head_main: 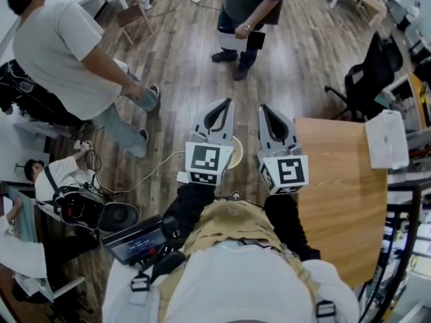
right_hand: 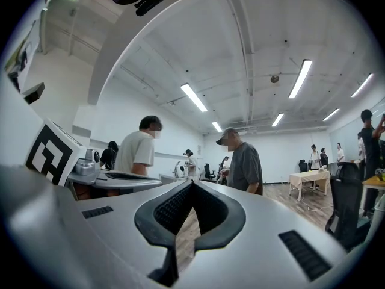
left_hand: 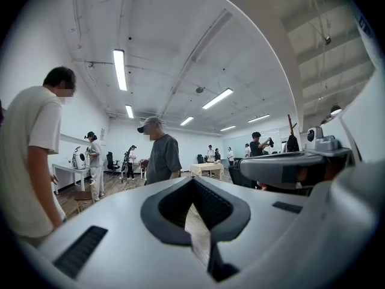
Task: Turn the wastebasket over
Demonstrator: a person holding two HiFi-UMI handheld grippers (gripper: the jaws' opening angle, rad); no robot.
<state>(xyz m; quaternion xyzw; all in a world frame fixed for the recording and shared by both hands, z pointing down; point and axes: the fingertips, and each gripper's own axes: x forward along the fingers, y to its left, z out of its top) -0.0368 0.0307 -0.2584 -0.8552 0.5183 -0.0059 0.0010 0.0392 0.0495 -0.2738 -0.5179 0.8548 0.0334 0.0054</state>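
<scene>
I see no wastebasket that I can name for sure. A small round pale thing (head_main: pixel 236 152) lies on the wooden floor between the two grippers, partly hidden behind the left one; what it is I cannot tell. My left gripper (head_main: pixel 225 103) and right gripper (head_main: pixel 264 108) are held side by side, level, in front of the person's chest. Both are shut with nothing between the jaws. In the left gripper view the left gripper (left_hand: pixel 194 179) points across the room at a person in a grey shirt (left_hand: pixel 161 156). The right gripper (right_hand: pixel 192 184) faces the same way.
A wooden table (head_main: pixel 337 200) stands at the right with a white object (head_main: pixel 386 138) on its far edge. Behind it is a black office chair (head_main: pixel 367 79). One person stands ahead (head_main: pixel 246 19), another at the left (head_main: pixel 67 59). Cables (head_main: pixel 145 177) and a dark round device (head_main: pixel 118 215) lie lower left.
</scene>
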